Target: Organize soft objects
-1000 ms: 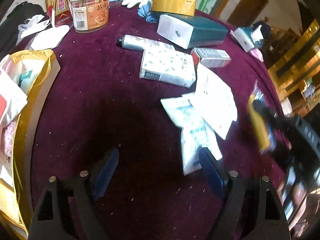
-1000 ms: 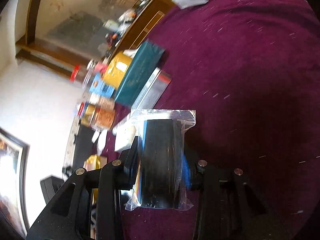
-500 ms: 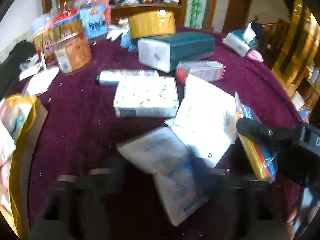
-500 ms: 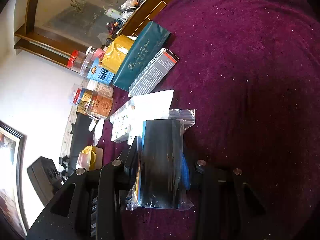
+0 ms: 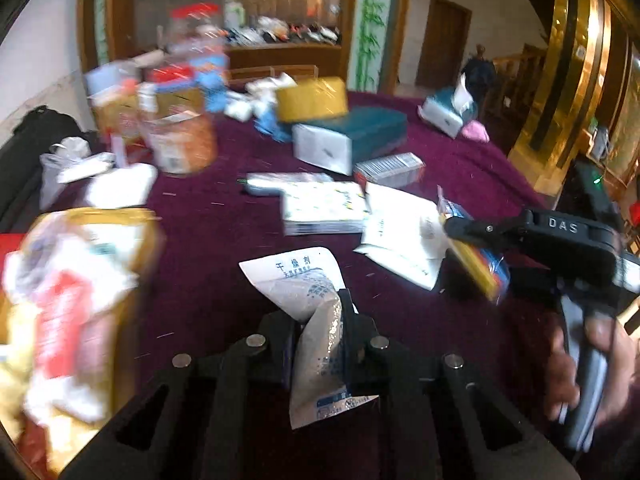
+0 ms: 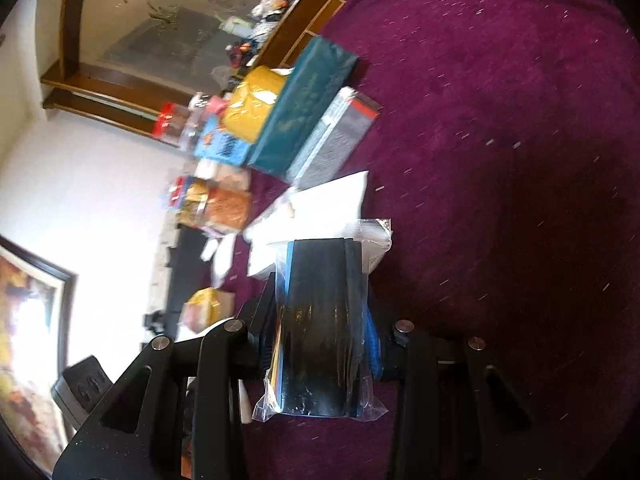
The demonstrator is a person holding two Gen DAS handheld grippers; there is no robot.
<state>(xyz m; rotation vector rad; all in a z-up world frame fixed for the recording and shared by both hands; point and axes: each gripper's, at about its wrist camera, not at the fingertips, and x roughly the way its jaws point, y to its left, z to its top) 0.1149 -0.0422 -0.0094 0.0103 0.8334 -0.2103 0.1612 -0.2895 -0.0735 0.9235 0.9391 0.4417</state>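
Desiccant sachet (image 5: 316, 320), white with blue print, is sitting pinched between the jaws of the left hand-held gripper (image 5: 318, 344), raised above the purple counter (image 5: 208, 240). The right hand-held gripper (image 6: 326, 344) is clamping a clear zip bag of coloured strips (image 6: 322, 328), also off the cloth. Judging by the gold-lined box (image 5: 92, 264) of soft packets at the left, the step in hand is probably carrying both there; doing it well means keeping the grip firm on the limp sachet, whose 2 ends are flopping free, and lowering it fully inside before releasing. The left wrist view is showing the box, the tissue pack (image 5: 324, 208) and the person's hand (image 5: 588, 364); the right wrist view is showing the bag's dark face and only a blurred glimpse of the box.
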